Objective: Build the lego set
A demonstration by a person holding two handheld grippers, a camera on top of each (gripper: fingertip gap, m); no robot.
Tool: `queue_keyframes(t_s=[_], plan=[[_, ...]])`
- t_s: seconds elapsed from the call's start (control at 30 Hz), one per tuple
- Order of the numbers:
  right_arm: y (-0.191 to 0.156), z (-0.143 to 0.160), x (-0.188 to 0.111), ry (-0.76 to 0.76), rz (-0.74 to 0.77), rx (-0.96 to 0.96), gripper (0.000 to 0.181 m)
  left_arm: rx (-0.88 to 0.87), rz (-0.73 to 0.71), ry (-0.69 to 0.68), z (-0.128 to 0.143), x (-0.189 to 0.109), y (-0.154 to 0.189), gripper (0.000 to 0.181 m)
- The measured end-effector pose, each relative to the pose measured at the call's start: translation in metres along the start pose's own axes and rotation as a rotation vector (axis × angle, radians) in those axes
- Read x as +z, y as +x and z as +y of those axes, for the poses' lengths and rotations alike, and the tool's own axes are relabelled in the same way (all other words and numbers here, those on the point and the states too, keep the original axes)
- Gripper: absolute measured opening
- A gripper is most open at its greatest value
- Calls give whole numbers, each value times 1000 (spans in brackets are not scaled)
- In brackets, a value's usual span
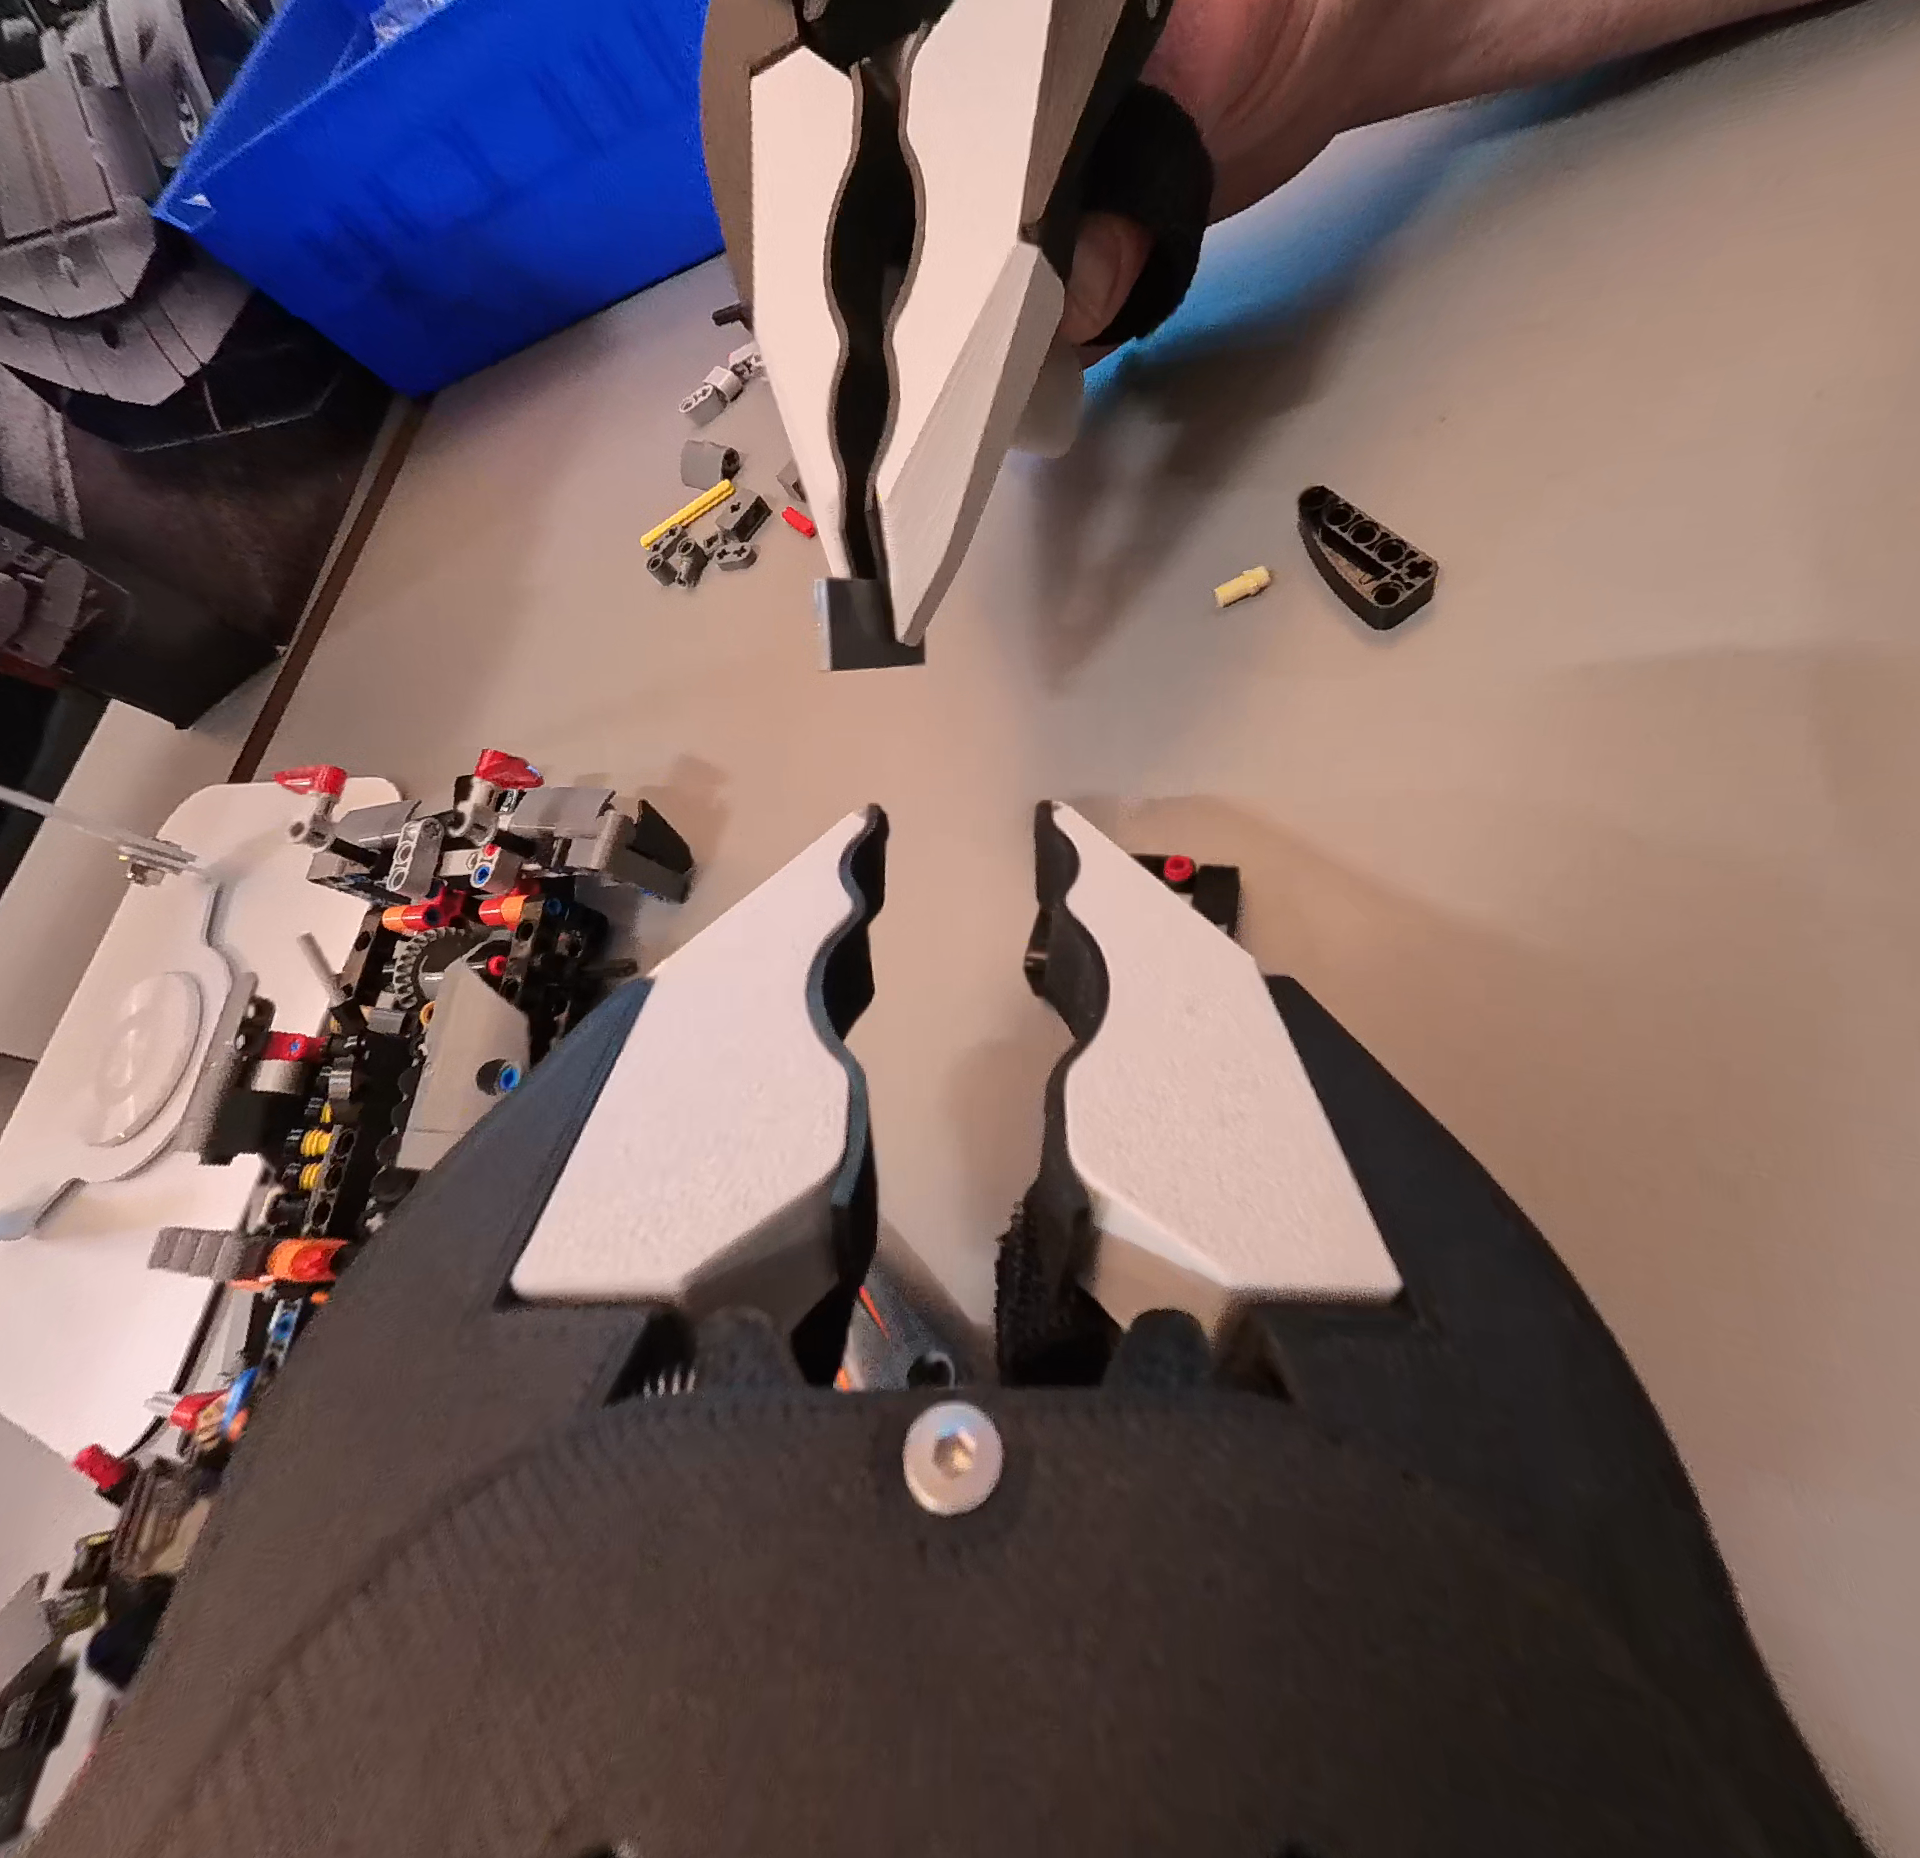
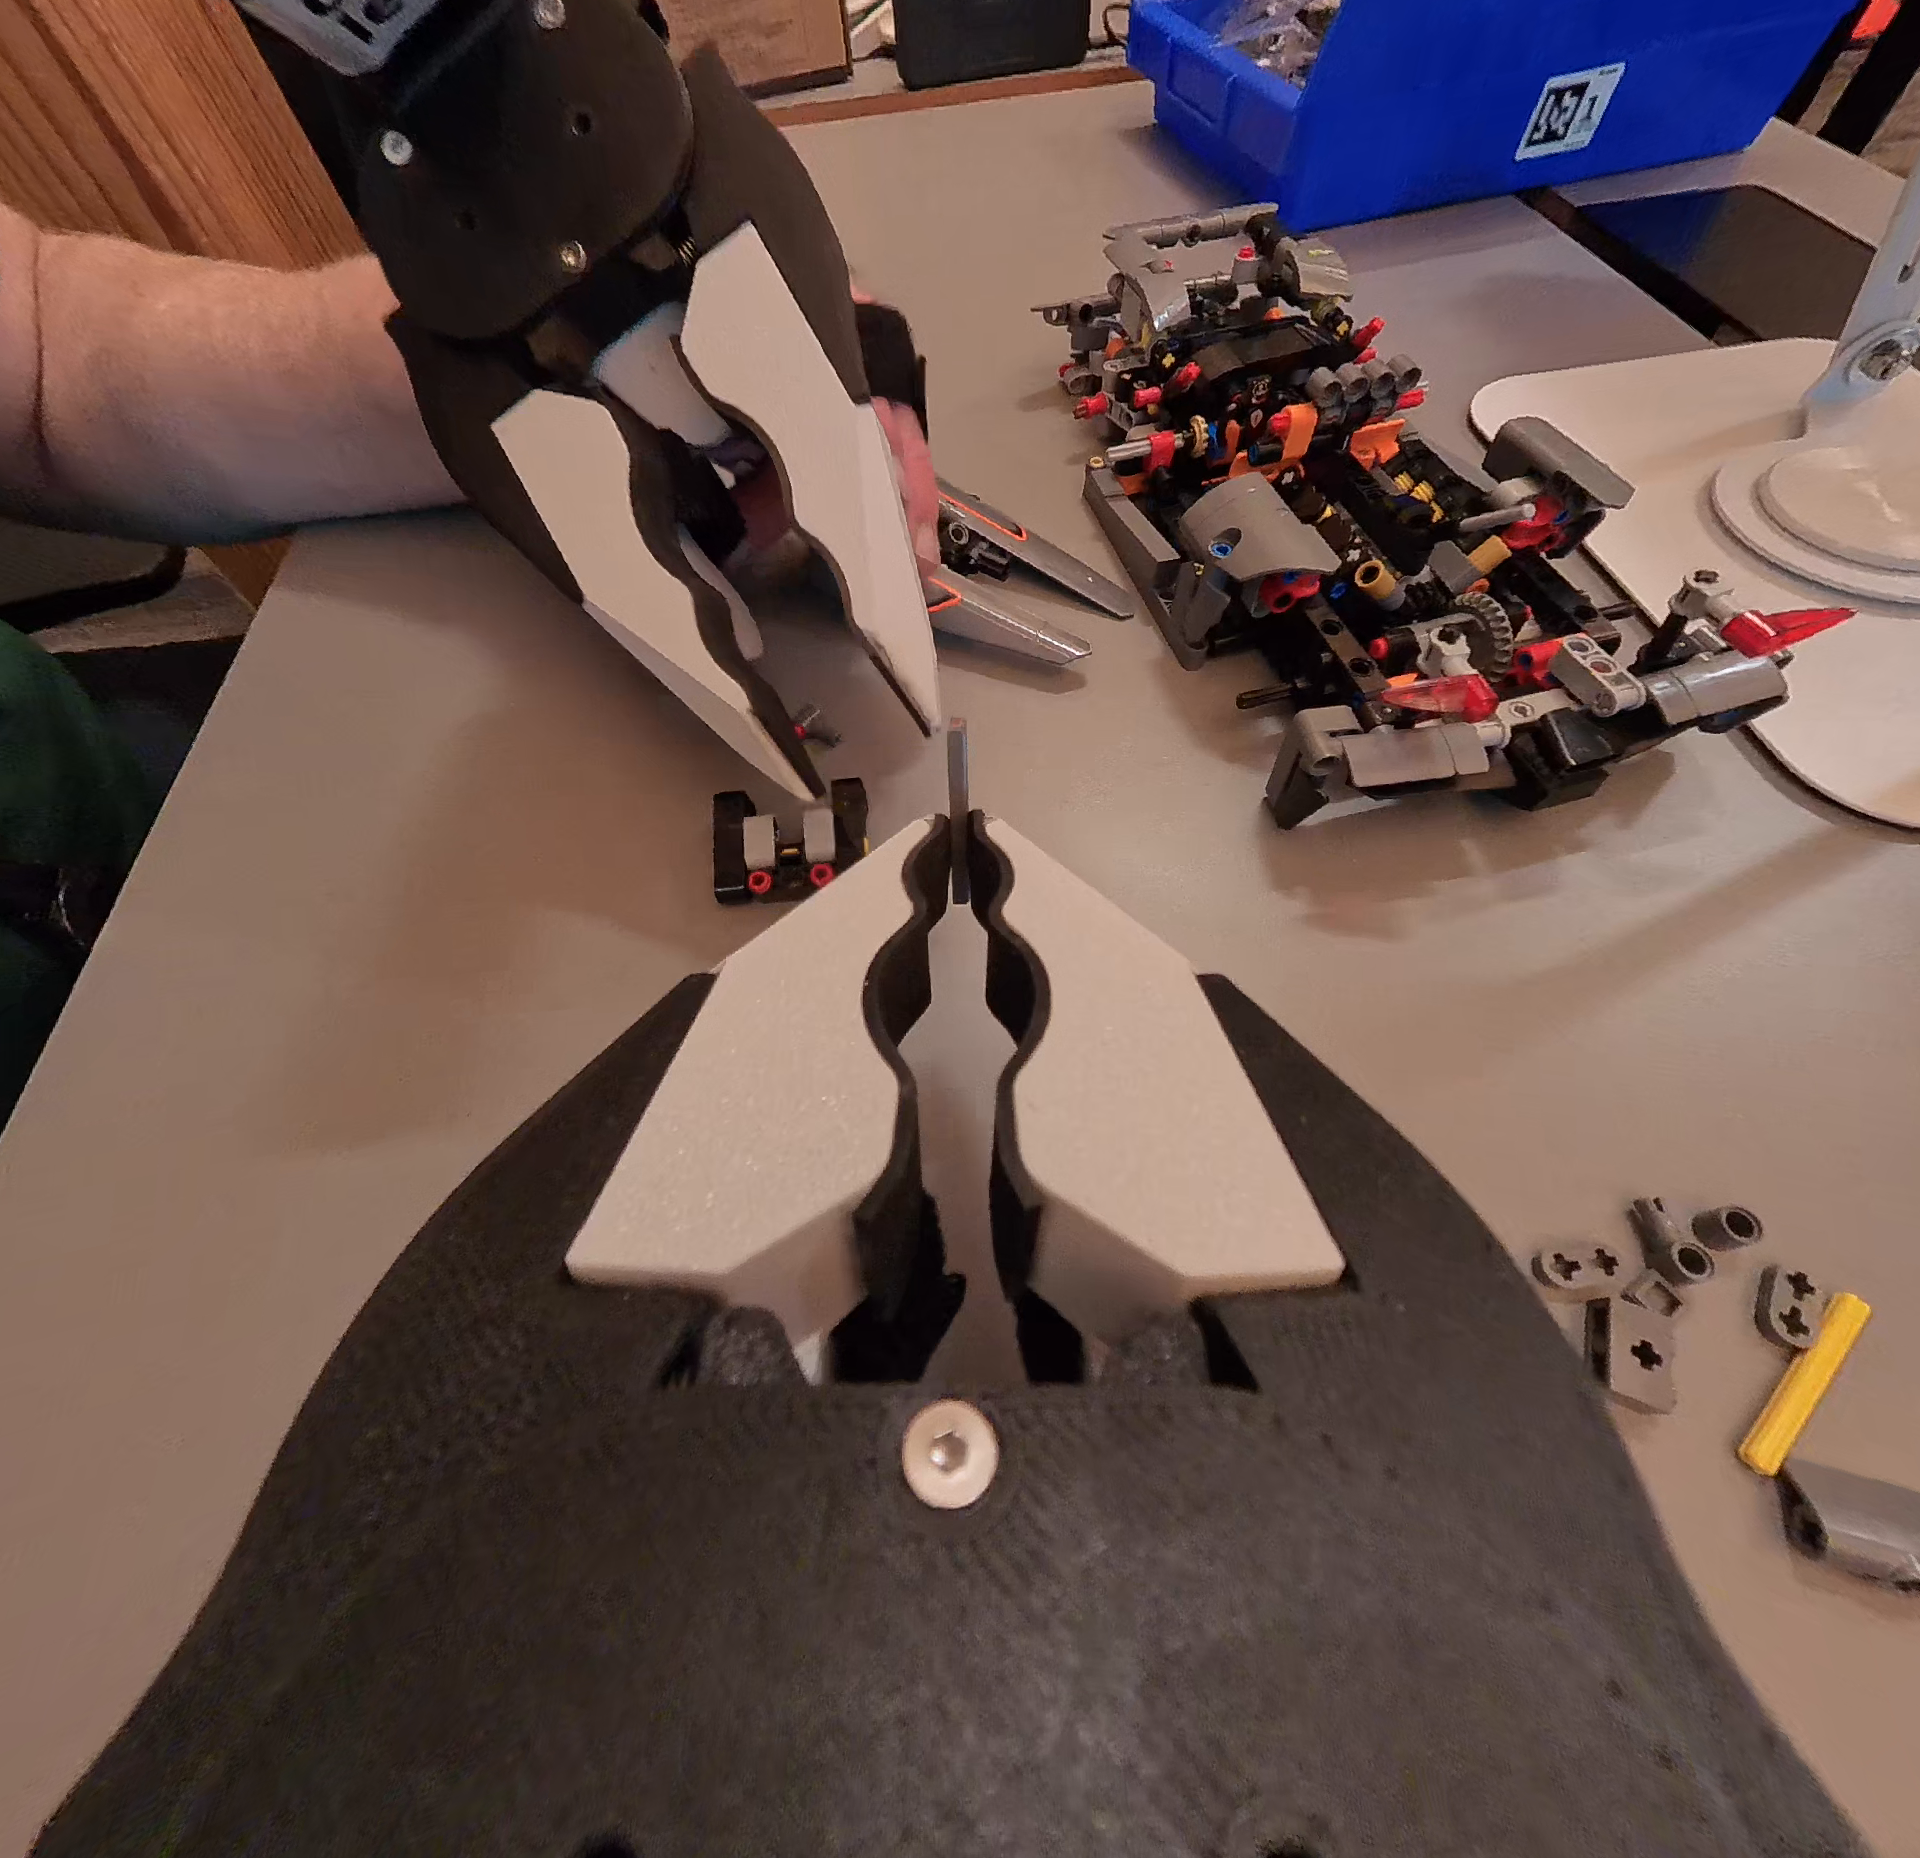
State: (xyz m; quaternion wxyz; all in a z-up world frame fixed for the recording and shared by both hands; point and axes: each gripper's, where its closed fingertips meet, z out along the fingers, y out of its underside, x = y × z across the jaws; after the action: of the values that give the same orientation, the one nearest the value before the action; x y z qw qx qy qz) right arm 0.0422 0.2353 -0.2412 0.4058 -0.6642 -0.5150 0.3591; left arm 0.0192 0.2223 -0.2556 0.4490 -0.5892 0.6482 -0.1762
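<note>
Fingers of the right gripper (image 2: pixel 958 829) pinch a small flat grey piece (image 2: pixel 957 800) edge-on at their very tips; in the right wrist view its long axis runs straight ahead, away from the camera, and it is held in the air above the grey table (image 2: pixel 436 977). From the left wrist view that same piece (image 1: pixel 864 626) hangs below the downward-pointing right gripper (image 1: pixel 868 582), whose handle a bare hand (image 1: pixel 1278 73) grips from the upper right. The left gripper (image 1: pixel 958 842) points forward, tilted down over the table, its fingers spread with clear space between them and nothing held; in the right wrist view one tip sits on or just above a small black sub-assembly (image 2: pixel 787 840) with red pins. A partly built car chassis (image 2: pixel 1382 520) lies lengthwise to the right, its red-tipped end nearest the camera. Loose grey connectors and a yellow axle (image 2: pixel 1806 1382) lie near the right gripper, and a blue bin (image 2: pixel 1455 94) stands beyond the chassis.
</note>
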Motion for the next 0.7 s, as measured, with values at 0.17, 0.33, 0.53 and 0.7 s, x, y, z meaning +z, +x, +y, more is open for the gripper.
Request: queue_keyframes(t_s=[0.17, 0.33, 0.53, 0.7], plan=[[4, 4, 1, -21, 11, 26, 0, -41, 93, -7, 3, -8, 9, 49], [-1, 9, 4, -43, -33, 57, 0, -41, 177, -60, 8, -6, 27, 64], [-15, -3, 3, 30, -128, 102, 0, -107, 63, -45, 6, -1, 6, 41], [-20, -8, 3, 50, -148, 94, 0, -114, 23, 12, -6, -2, 1, 20]])
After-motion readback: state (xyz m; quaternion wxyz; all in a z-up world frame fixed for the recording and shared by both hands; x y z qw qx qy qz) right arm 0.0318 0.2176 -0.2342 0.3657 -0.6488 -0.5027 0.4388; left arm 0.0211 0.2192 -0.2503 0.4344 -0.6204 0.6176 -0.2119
